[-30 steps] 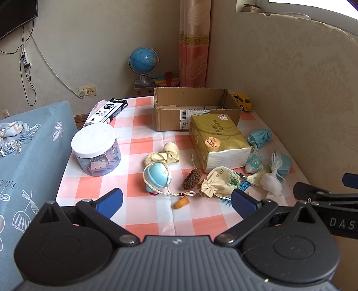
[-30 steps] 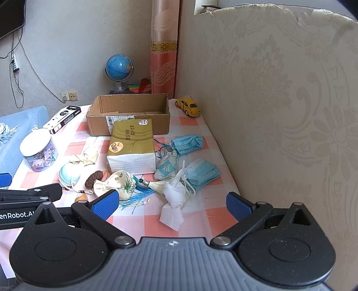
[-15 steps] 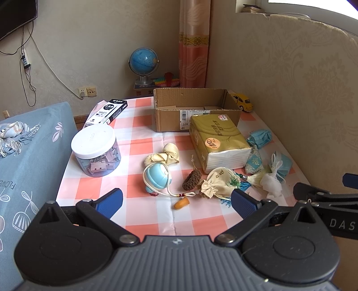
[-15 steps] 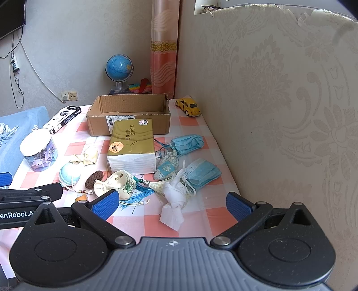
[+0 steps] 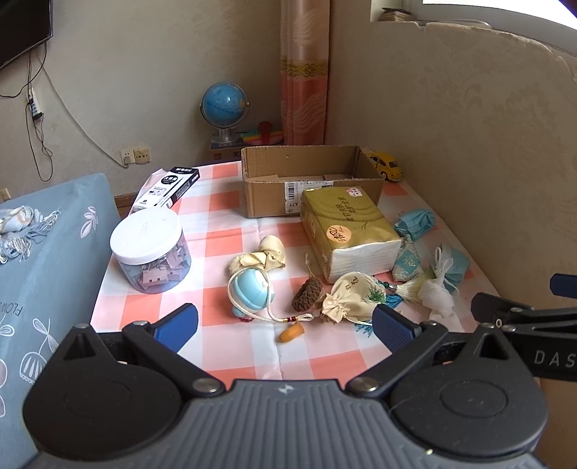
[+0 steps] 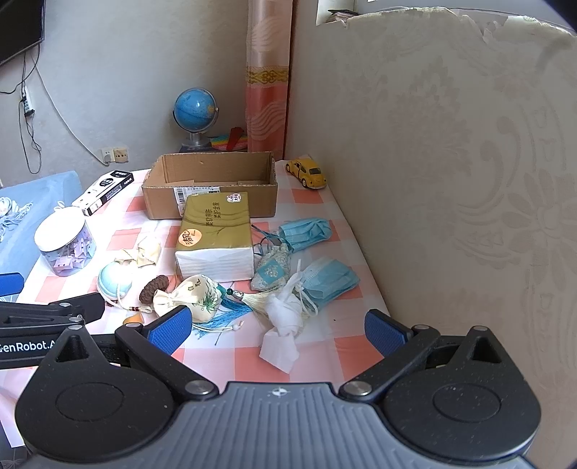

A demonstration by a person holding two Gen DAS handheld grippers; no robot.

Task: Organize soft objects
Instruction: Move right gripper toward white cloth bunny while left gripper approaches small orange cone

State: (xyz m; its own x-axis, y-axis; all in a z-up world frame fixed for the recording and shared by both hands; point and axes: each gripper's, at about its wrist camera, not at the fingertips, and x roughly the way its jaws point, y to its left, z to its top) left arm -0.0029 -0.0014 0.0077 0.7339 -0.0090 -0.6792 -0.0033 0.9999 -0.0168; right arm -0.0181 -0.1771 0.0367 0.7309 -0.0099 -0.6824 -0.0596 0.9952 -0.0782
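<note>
Beige walls (image 5: 144,72) meet in the corner at twelve o'clock, a peach curtain (image 5: 304,72) hanging there; daylight spills from a window (image 5: 487,9) at one o'clock.

The left gripper (image 5: 285,323) hangs over the checked tablecloth (image 5: 230,346), jaws wide, holding nothing.

Daylight enters from the upper right, where the overexposed window strip (image 5: 497,9) clips to white. Illumination across the pink-and-white checked tablecloth (image 5: 230,216) is soft and even; shadows beneath objects are faint. Both fisheye views bend straight lines toward the edges, and corners vignette dark. Focus is sharp centrally, slightly soft at the periphery. No motion blur is evident.
</note>
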